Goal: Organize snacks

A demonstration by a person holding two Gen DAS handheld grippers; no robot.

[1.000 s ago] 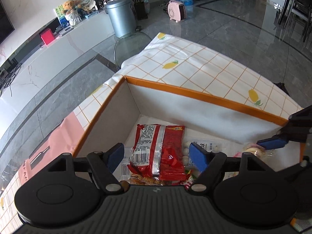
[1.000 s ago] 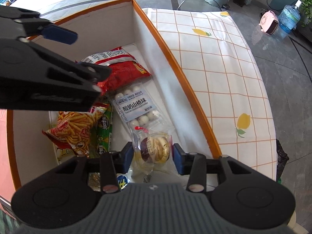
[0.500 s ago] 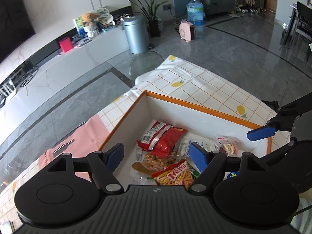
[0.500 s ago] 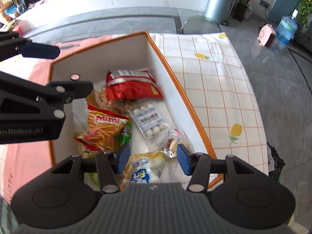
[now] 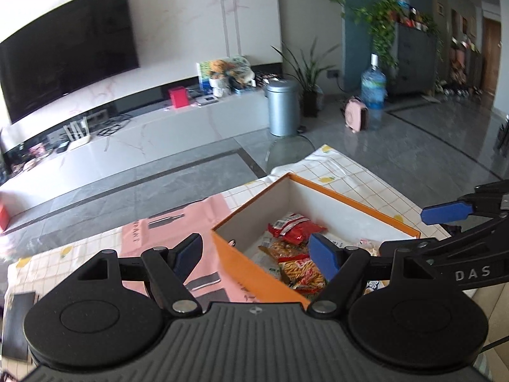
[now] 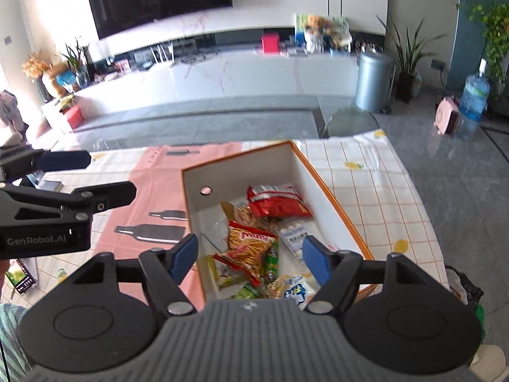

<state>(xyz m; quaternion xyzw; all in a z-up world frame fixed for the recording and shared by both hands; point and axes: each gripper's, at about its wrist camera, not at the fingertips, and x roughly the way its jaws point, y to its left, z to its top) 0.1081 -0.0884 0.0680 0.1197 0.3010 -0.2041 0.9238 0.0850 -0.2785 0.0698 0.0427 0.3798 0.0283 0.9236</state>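
An orange-rimmed white box (image 6: 334,191) (image 5: 356,199) sits on the table and holds several snack packs. Inside lie a red bag (image 6: 276,202) (image 5: 294,227), an orange stick-snack bag (image 6: 249,243) (image 5: 303,272), a clear pack of white balls (image 6: 294,237) and a white-blue pack (image 6: 294,289). My left gripper (image 5: 259,253) is open and empty, raised above the box's near left wall. My right gripper (image 6: 249,256) is open and empty, raised above the box's near end. Each gripper shows in the other's view, the left (image 6: 63,172) and the right (image 5: 445,213).
The table has a checked lemon-print cloth (image 6: 381,191) and a pink bottle-print mat (image 6: 143,219) left of the box. A dark phone-like object (image 5: 19,312) lies at the table's left. Beyond the far edge are floor, a grey bin (image 6: 372,79) and a TV bench.
Both grippers have lifted up and back out of the box, empty and open. The view has tilted up from the box's inside to the room. The small cookie pack stays in the box.
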